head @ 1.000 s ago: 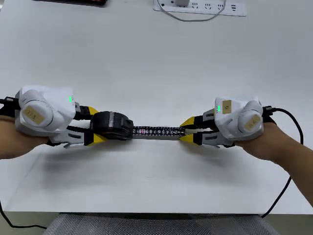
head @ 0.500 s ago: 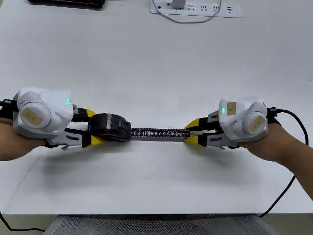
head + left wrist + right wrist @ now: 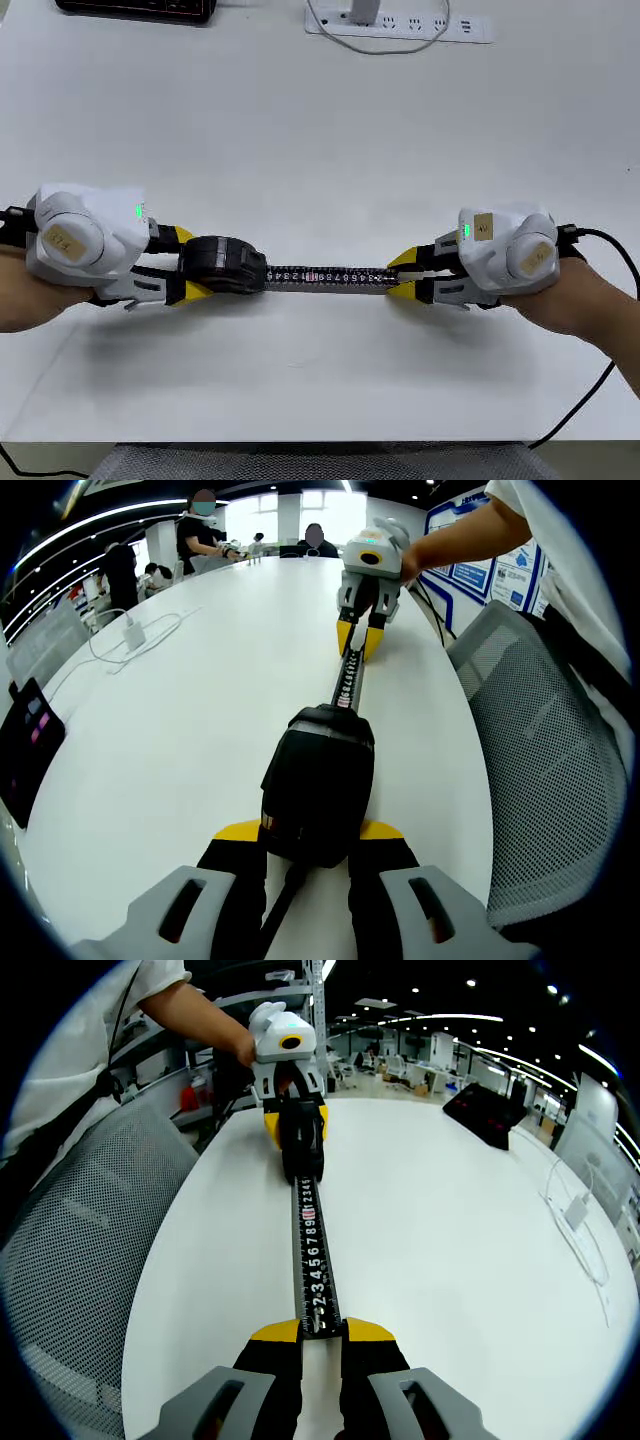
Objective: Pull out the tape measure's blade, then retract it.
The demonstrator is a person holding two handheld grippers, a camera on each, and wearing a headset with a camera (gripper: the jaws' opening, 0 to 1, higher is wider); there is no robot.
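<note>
Head view: white counter (image 3: 320, 130), seen from above.

- Left claw (image 3: 190, 264) at 9 o'clock, clenched on the black tape measure (image 3: 223, 265). One yellow-tipped finger lies along each side of the case. I cannot tell whether the case touches the counter.
- Blade (image 3: 325, 275) is drawn out of the case toward 3 o'clock. It is straight, low over the counter, with the numbered face up.
- Right claw (image 3: 400, 276) at 3 o'clock, nipped tight on the blade's free end.
- The claws are well apart, and the drawn blade spans the gap between them. A hand sits behind each one.
- Power strip (image 3: 400, 20) at 12 o'clock near the far edge, with a white cord looped beside it.
- Dark flat device (image 3: 135, 8) at 11 o'clock.
- Black cable (image 3: 600, 300) trails from the right claw toward 4 o'clock and off the counter's near edge.

Left gripper view: the case sits between the yellow tips at 6 o'clock. The blade runs away to 12 o'clock, where the other claw holds its end. Grey mesh chair (image 3: 540, 760) at 3 o'clock, beside the counter.

Right gripper view: the blade's end is pinched between the yellow tips at 6 o'clock. Numerals climb toward 12 o'clock, with a red mark partway along. The case sits at the far end in the other claw's grasp.
</note>
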